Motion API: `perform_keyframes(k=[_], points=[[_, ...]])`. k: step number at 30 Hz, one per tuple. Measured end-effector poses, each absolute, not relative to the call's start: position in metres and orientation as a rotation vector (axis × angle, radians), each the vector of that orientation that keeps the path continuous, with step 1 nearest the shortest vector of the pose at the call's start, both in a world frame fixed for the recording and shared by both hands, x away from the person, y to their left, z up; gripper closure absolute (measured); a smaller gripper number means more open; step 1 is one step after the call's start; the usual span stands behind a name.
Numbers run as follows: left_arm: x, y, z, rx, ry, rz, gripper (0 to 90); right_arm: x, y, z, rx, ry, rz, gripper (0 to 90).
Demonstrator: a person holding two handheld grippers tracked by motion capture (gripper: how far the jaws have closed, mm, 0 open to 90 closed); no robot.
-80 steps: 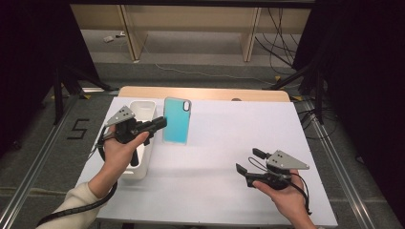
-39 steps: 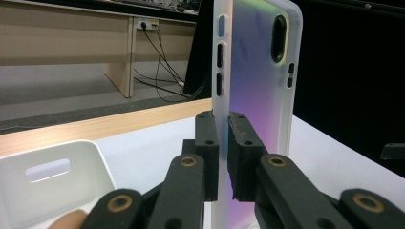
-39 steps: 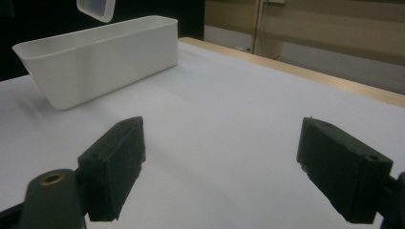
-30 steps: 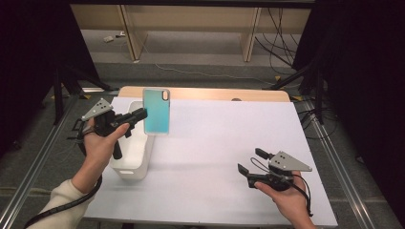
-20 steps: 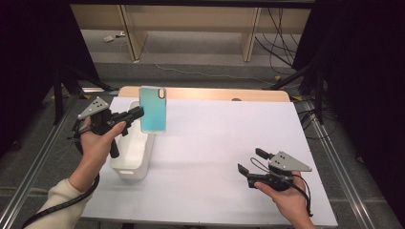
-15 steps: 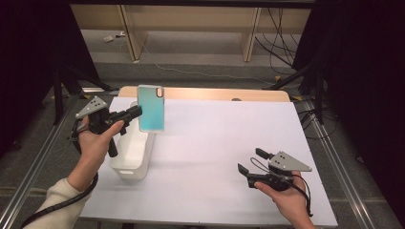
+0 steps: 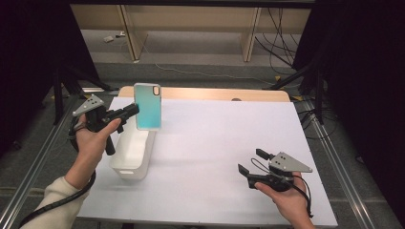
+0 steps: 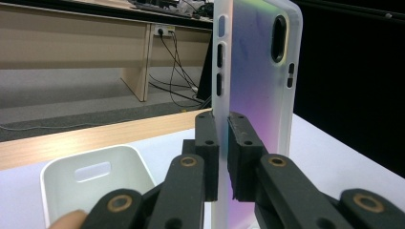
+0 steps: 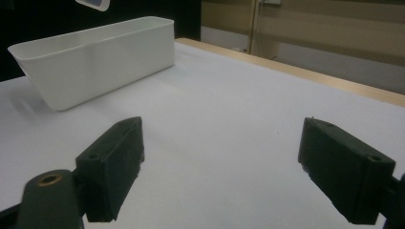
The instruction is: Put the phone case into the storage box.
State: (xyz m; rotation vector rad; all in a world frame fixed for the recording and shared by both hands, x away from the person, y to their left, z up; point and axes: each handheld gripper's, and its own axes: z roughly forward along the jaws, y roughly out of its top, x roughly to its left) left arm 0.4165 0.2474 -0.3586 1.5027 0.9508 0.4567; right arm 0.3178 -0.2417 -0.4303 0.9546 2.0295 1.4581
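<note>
A: What do you have, biggest first?
B: I see the white table [image 7: 215, 143], then a white bin [image 7: 133, 155] at its left side, open top.
A: Phone case?
B: The teal phone case [image 7: 147, 106] is upright in the air above the bin's far end, the left gripper [image 7: 133, 110] clamped on its edge.
A: Other hand?
B: The right gripper [image 7: 249, 162] hangs low over the near right of the table, jaws spread wide, holding nothing.

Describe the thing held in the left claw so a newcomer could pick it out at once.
Start at the white table and go to its far left corner, above the far end of the long white plastic bin. There the left claw pinches an upright translucent teal phone case, the only coloured, lifted thing.
</note>
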Motion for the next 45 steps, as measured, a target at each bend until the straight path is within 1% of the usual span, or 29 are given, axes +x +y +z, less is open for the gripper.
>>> perform_keyframes(k=[17, 45], points=[[0.422, 0.259, -0.355, 1.502, 0.955, 0.471, 83.7, 0.319, -0.242, -0.429, 0.959, 2.021, 1.455, 16.9], [0.441, 0.268, -0.363, 1.52, 0.975, 0.474, 83.7, 0.318, -0.241, -0.432, 0.966, 2.015, 1.482, 17.0]])
